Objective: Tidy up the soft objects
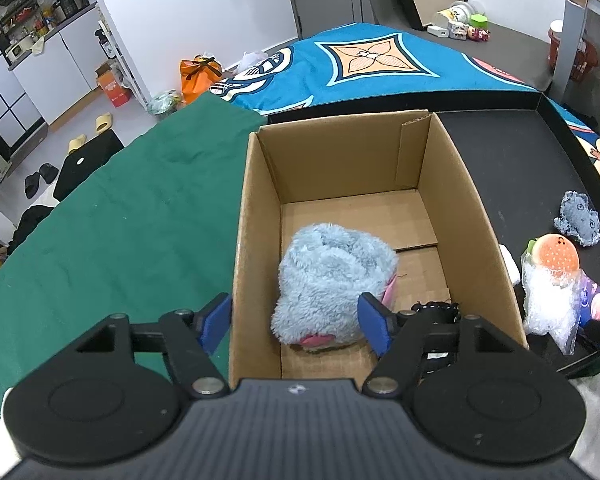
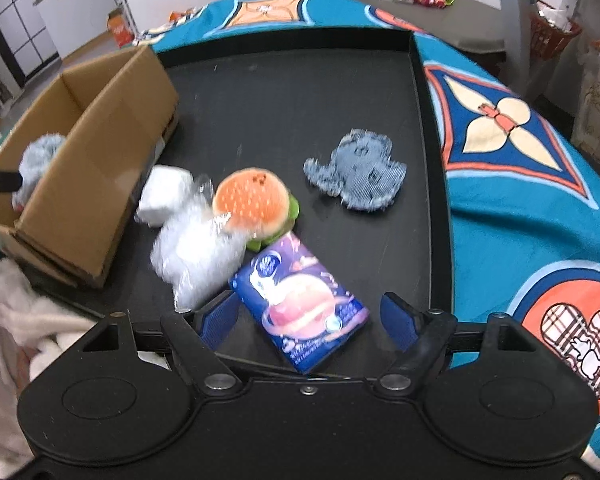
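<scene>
A fluffy light-blue plush lies inside the open cardboard box; it also shows in the right wrist view inside the box. My left gripper is open above the box's near end, empty. My right gripper is open, its fingers either side of a blue-purple tissue pack on the black tray. A burger plush, a bubble-wrap bundle, a white block and a grey-blue flat plush lie on the tray.
A green cloth lies left of the box. A blue patterned blanket surrounds the tray. White fabric sits at the near left. The tray has a raised rim.
</scene>
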`<state>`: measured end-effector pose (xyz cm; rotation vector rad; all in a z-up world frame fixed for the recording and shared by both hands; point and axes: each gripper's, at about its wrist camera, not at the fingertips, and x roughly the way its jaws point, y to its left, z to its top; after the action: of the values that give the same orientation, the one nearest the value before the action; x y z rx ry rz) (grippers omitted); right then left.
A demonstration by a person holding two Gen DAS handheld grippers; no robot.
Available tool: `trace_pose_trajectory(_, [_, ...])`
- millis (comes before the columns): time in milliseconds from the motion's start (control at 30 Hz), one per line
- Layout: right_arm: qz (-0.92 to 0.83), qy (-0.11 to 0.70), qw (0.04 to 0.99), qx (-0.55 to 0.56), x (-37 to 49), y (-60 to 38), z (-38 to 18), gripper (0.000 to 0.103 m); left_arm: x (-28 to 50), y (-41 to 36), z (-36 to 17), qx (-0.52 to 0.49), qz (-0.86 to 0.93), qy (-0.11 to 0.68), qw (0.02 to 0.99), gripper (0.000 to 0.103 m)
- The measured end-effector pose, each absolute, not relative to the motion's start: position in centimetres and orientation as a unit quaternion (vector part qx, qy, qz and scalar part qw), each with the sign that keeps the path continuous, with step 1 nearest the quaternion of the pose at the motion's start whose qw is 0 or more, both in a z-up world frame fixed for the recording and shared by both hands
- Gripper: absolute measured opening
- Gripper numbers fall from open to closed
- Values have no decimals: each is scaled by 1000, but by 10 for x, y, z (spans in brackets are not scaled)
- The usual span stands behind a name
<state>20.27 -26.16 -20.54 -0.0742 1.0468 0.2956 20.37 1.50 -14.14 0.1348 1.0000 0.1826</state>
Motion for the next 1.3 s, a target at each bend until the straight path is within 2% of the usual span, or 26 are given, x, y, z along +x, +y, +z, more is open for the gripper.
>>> trace_pose_trajectory(500, [134, 497, 856, -52, 213, -259, -223, 75, 209, 9, -145, 77, 96, 485, 866, 69])
trace_pose_trajectory(533, [132, 494, 858, -51, 215, -259, -223, 72, 209, 9, -145, 77, 96, 485, 866, 70])
trace_pose_trajectory(633, [130, 485, 863, -56, 217, -260, -220, 51, 210, 10, -145, 77, 96, 485, 866, 70])
trace_pose_trajectory(1300, [128, 442, 887, -52, 222, -259, -182, 50, 204, 16, -139, 64, 91, 475, 873, 70])
